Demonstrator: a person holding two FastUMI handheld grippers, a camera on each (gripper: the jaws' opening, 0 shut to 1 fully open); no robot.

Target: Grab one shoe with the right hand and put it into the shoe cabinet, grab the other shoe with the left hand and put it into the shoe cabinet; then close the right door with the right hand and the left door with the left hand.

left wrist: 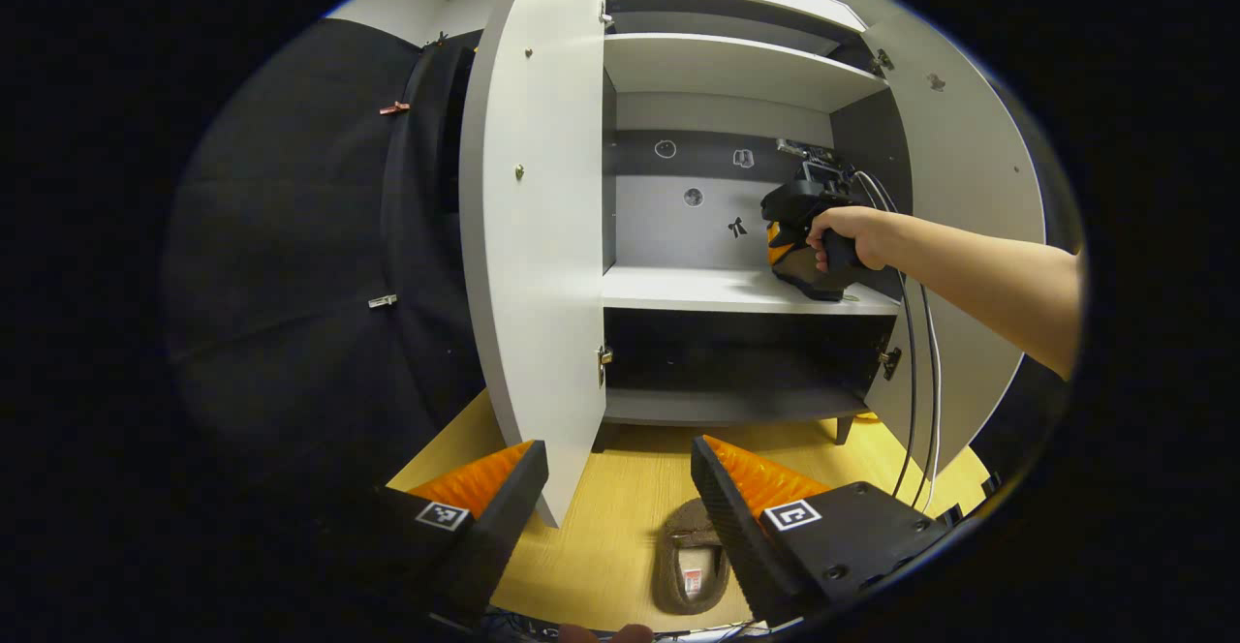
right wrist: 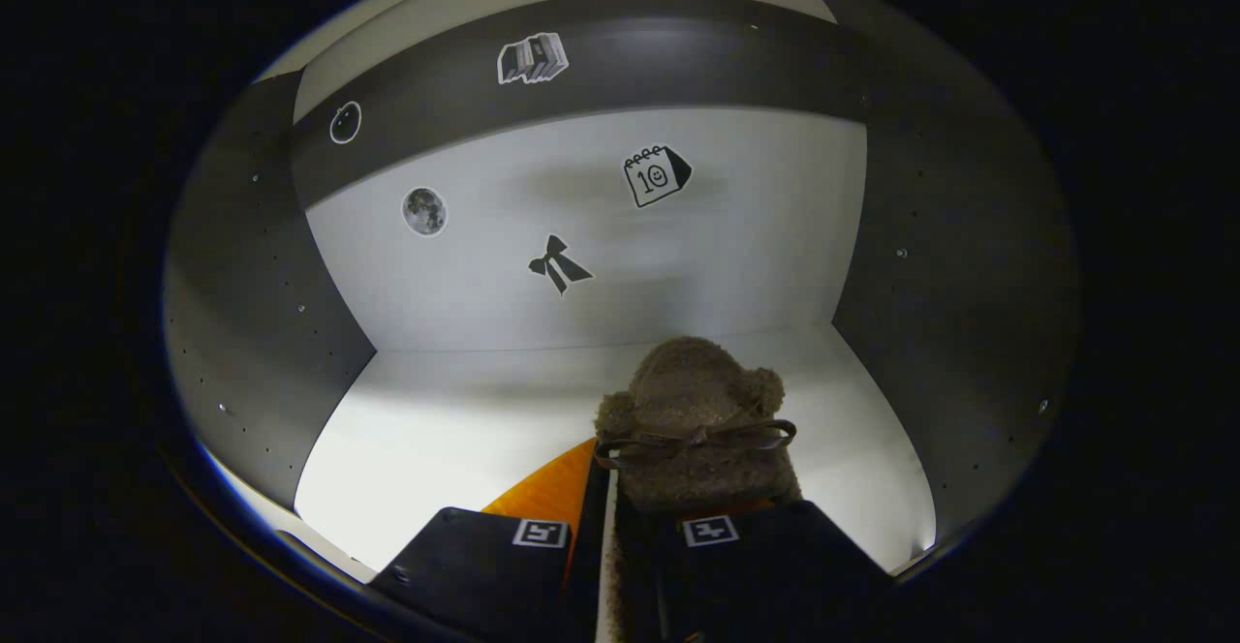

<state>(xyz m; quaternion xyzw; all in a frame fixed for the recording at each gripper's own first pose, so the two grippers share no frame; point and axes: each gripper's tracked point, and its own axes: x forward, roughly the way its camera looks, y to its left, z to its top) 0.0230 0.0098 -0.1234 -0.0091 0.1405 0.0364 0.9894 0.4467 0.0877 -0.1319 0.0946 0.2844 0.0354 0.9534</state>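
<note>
In the right gripper view my right gripper (right wrist: 620, 517) is shut on a brown fuzzy slipper (right wrist: 690, 420) with a bow, held just above the white middle shelf (right wrist: 436, 440) inside the cabinet. Seen from the left gripper view, that right gripper (left wrist: 809, 236) sits at the shelf's right end, held by a hand (left wrist: 848, 236). My left gripper (left wrist: 620, 488) stands open above the wooden floor, with nothing between its fingers. The second brown slipper (left wrist: 690, 561) lies on the floor just below it, in front of the cabinet (left wrist: 731, 290).
Both cabinet doors stand open: the left door (left wrist: 533, 236) swings out toward me, the right door (left wrist: 969, 227) sits behind the forearm. Cables (left wrist: 915, 391) hang down by the right door. A lower dark compartment (left wrist: 736, 362) and an upper shelf (left wrist: 727, 67) are open too.
</note>
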